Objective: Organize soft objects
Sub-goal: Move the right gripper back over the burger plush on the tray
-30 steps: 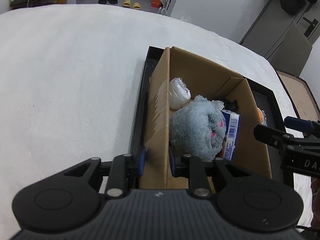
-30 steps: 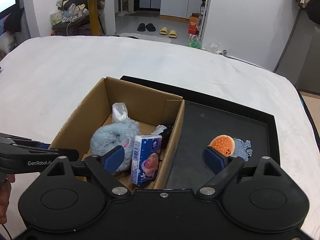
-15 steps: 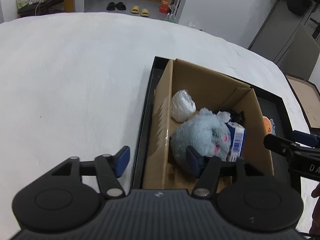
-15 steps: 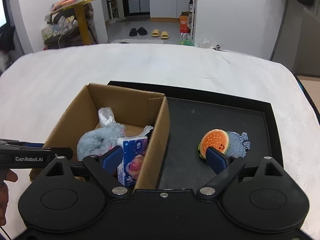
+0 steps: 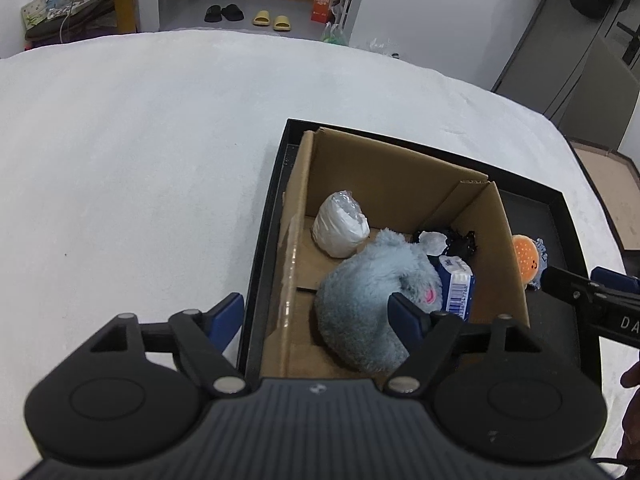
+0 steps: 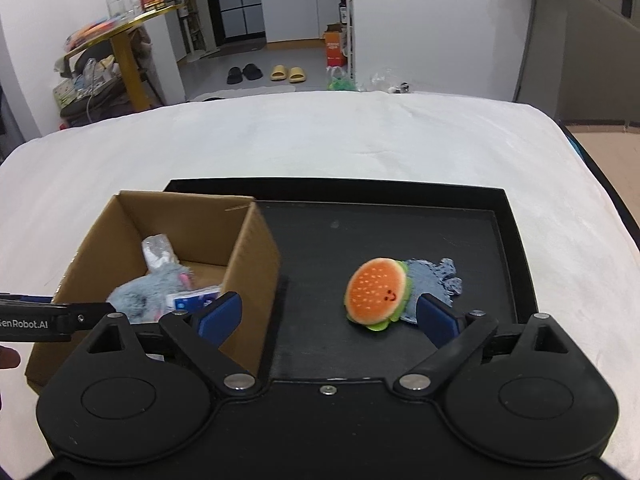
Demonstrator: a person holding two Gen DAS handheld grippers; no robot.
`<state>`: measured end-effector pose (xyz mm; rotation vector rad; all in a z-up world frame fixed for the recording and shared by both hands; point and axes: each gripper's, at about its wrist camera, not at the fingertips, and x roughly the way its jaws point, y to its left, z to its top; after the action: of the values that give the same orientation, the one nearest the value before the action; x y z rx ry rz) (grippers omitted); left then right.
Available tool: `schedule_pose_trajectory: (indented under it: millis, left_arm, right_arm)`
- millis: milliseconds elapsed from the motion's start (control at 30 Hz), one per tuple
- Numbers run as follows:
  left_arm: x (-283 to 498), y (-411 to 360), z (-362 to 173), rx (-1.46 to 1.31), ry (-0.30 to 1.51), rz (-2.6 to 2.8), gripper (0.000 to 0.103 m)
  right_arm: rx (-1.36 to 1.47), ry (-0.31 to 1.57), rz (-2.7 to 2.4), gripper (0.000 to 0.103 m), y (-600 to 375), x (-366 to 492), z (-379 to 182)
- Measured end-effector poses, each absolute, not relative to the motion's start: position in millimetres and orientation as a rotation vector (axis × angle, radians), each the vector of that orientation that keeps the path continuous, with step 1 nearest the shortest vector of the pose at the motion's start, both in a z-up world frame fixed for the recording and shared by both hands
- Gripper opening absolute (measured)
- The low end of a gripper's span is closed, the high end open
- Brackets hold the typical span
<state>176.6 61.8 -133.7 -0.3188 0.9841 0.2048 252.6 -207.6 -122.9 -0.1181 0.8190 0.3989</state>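
Note:
A cardboard box (image 5: pixel 400 168) stands at the left end of a black tray (image 6: pixel 508 248). In it lie a grey plush toy (image 5: pixel 368 280), a white bagged bundle (image 5: pixel 340 226), a blue tissue pack (image 5: pixel 458 284) and something black (image 5: pixel 460 240). My left gripper (image 5: pixel 316 318) is open and empty above the box's near left wall. A burger plush (image 6: pixel 378 290) lies on the tray over a small grey-blue cloth (image 6: pixel 434 280). My right gripper (image 6: pixel 328 318) is open and empty, just short of the burger. The box shows in the right wrist view (image 6: pixel 252 248) too.
The tray sits on a white padded surface (image 5: pixel 140 160) whose edges fall off at the far side and right. Beyond are a floor with slippers (image 6: pixel 286 73), a yellow table (image 6: pixel 120 36) and cabinets.
My left gripper let go of the box's left wall, opened wide and drew back. My right gripper swung right, from over the box towards the burger plush.

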Motion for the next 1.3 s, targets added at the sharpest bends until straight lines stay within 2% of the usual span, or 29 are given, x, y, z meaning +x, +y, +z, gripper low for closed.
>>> schedule_pose_trajectory:
  millis: [367, 900, 1133, 1300]
  left_arm:
    - [188, 48, -134, -0.287, 0.997, 0.222, 0.078]
    - [204, 29, -143, -0.215, 1.061, 0.253, 0.082]
    - [208, 20, -145, -0.151, 1.085, 0.254, 0.084]
    - [210, 18, -145, -0.132, 1.096, 0.258, 0.085]
  right_arm:
    - [-0.104, 0.79, 0.387, 0.103, -234, 258, -133]
    - [0.012, 0.798, 0.325, 0.103, -259, 281, -170]
    - [0.04, 0.791, 0.335, 0.088, -244, 287, -180]
    - [0.051, 0.807, 0.355, 0.084, -232, 295, -190]
